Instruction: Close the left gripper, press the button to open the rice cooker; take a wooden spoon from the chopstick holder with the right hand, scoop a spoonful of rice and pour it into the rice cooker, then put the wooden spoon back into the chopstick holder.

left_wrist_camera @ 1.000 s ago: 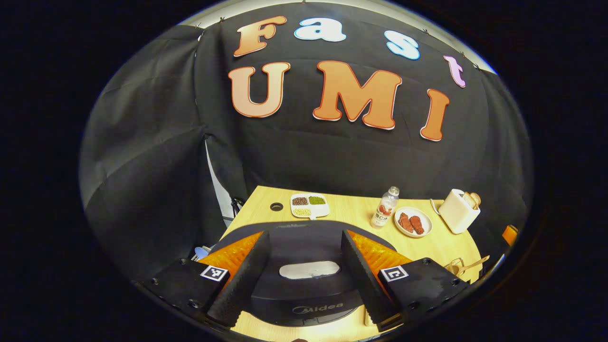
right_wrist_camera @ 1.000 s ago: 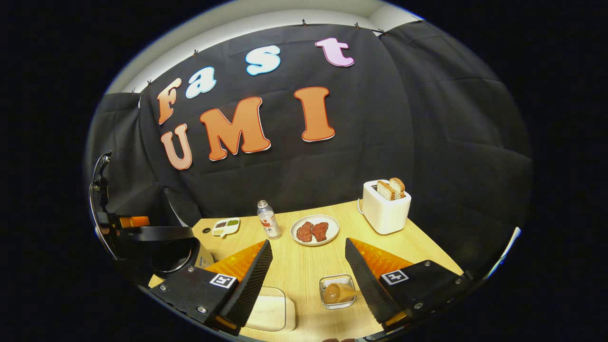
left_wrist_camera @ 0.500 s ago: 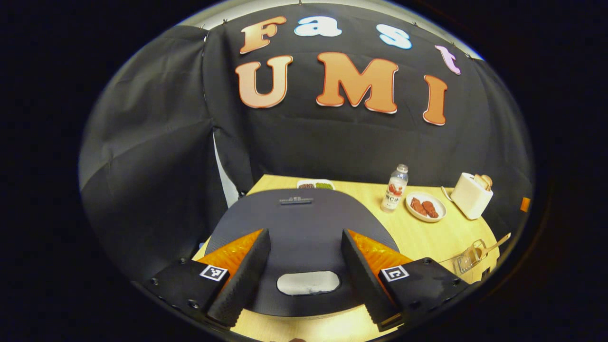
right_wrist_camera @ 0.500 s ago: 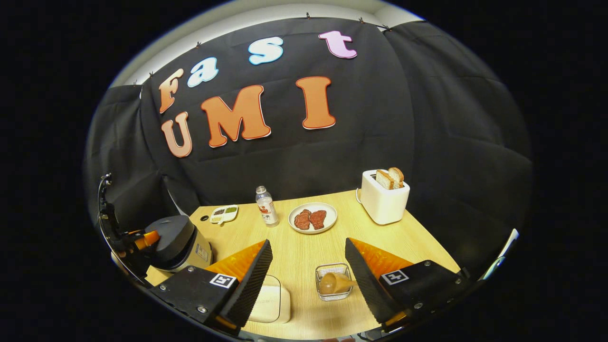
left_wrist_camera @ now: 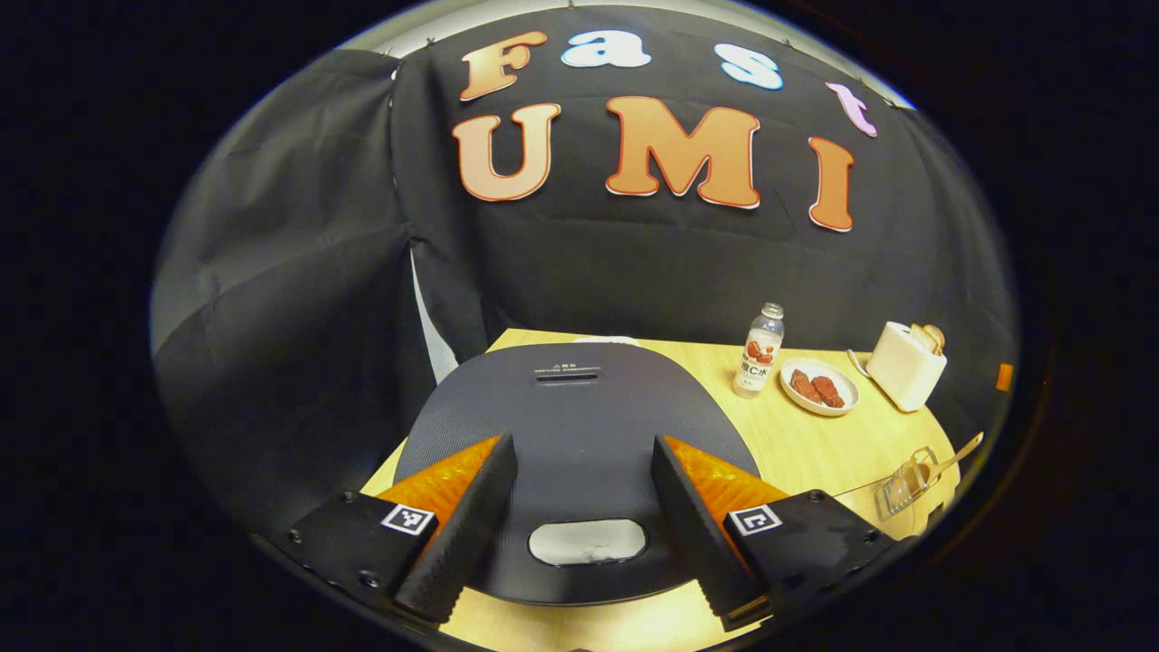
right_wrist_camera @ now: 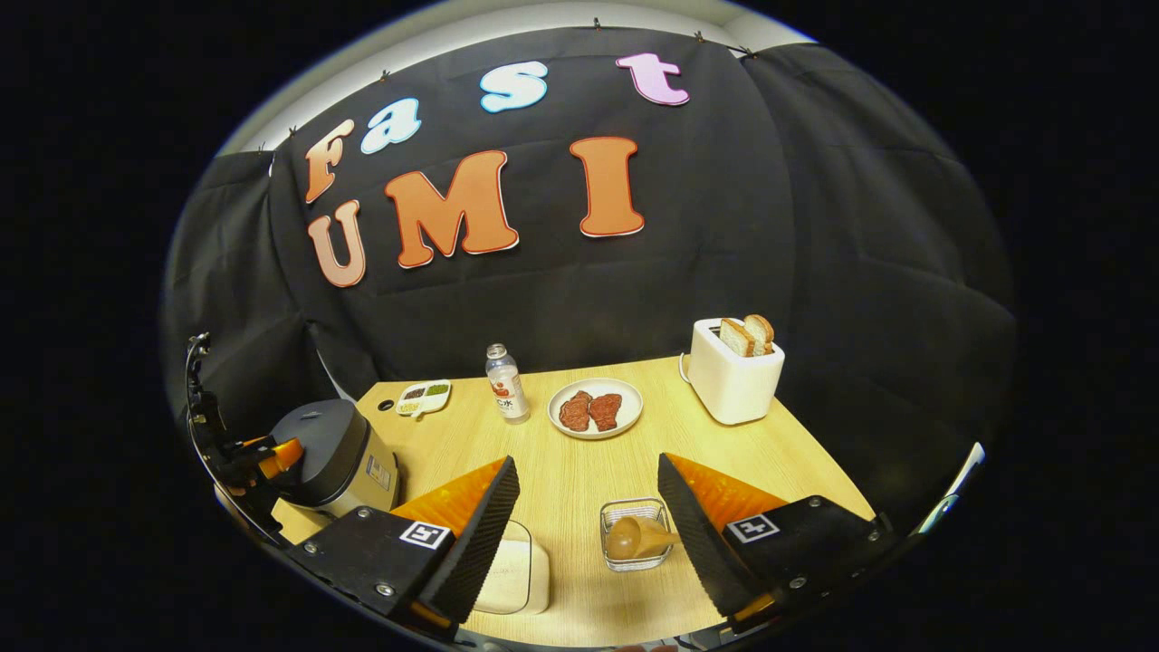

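On the wooden table [right_wrist_camera: 724, 453], the rice cooker [right_wrist_camera: 330, 453] sat at the near left corner with its dark lid down. In the left gripper view the left gripper [left_wrist_camera: 584, 516] hung over that lid [left_wrist_camera: 579, 407], its two fingers spread wide with nothing between them, and the pale oval button [left_wrist_camera: 588, 541] lay in the gap (whether a finger touched the lid could not be told). In the right gripper view the right gripper [right_wrist_camera: 589, 525] was likewise wide apart and held nothing. Just ahead of its fingers stood the clear chopstick holder [right_wrist_camera: 636, 534] with the wooden spoon [right_wrist_camera: 634, 539] in it, bowl end showing. A white lidded container [right_wrist_camera: 516, 580] lay partly behind its left finger; what it held was hidden. Farther back, well apart from the cooker, stood a small bottle [right_wrist_camera: 505, 384], a plate of red meat [right_wrist_camera: 595, 409], a white toaster [right_wrist_camera: 735, 376] with two slices of bread up, and a divided dish of beans [right_wrist_camera: 423, 396] near the wall. The open table between the fingers and the holder carried no obstacle.
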`<state>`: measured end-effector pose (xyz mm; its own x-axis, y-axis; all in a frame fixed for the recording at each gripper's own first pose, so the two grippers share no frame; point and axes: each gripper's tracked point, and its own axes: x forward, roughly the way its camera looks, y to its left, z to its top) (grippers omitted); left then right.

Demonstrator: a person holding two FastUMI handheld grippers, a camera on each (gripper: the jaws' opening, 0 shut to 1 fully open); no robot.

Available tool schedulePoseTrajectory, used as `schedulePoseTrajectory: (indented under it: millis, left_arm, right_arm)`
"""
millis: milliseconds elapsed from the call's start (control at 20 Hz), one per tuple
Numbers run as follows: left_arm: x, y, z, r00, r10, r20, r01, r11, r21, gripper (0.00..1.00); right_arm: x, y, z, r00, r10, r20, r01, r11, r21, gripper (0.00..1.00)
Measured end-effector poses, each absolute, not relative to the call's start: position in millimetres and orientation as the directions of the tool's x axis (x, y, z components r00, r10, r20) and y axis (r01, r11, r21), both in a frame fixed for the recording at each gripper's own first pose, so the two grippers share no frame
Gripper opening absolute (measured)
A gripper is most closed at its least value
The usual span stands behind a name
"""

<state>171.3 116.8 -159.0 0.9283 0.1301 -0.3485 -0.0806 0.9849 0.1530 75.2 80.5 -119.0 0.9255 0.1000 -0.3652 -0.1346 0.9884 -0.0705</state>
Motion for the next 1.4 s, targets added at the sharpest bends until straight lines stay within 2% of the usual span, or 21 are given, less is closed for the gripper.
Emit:
schedulePoseTrajectory:
  millis: [100, 200, 600, 900, 1250, 1300, 1350, 1400]
  left_arm:
    - [170, 117, -154, 0.92, 0.126, -0.37, -0.076, 0.986, 0.145, 1.0]
    - [167, 114, -130, 0.931, 0.116, -0.345, -0.077, 0.989, 0.125, 1.0]
    - [134, 98, 19, 0.987, 0.072, -0.147, -0.058, 0.994, 0.098, 0.99]
    - [89, 94, 92, 0.997, 0.079, -0.017, -0.076, 0.989, 0.127, 1.0]
    - [64, 78, 131, 0.997, 0.05, 0.065, -0.055, 0.995, 0.083, 1.0]
    - [64, 78, 130, 0.997, 0.048, 0.065, -0.054, 0.995, 0.082, 1.0]
    - [63, 75, 129, 0.997, 0.045, 0.065, -0.05, 0.995, 0.082, 1.0]
    - [61, 72, 128, 0.997, 0.039, 0.065, -0.044, 0.996, 0.078, 1.0]
  right_arm:
    - [78, 81, -115, 0.928, 0.099, -0.359, -0.131, 0.989, -0.065, 0.95]
    - [81, 80, -104, 0.937, 0.096, -0.337, -0.125, 0.99, -0.064, 0.95]
    - [85, 67, -29, 0.975, 0.069, -0.209, -0.088, 0.992, -0.085, 0.95]
    - [76, 45, 31, 0.995, 0.039, -0.096, -0.051, 0.991, -0.127, 0.95]
    - [62, 19, 71, 1.0, 0.001, 0.022, 0.003, 0.987, -0.159, 0.95]
    - [60, 15, 72, 1.0, -0.005, 0.022, 0.008, 0.988, -0.152, 1.0]
    - [58, 13, 70, 1.0, -0.008, 0.02, 0.011, 0.99, -0.144, 1.0]
    - [56, 10, 70, 1.0, -0.012, 0.017, 0.014, 0.991, -0.136, 0.95]
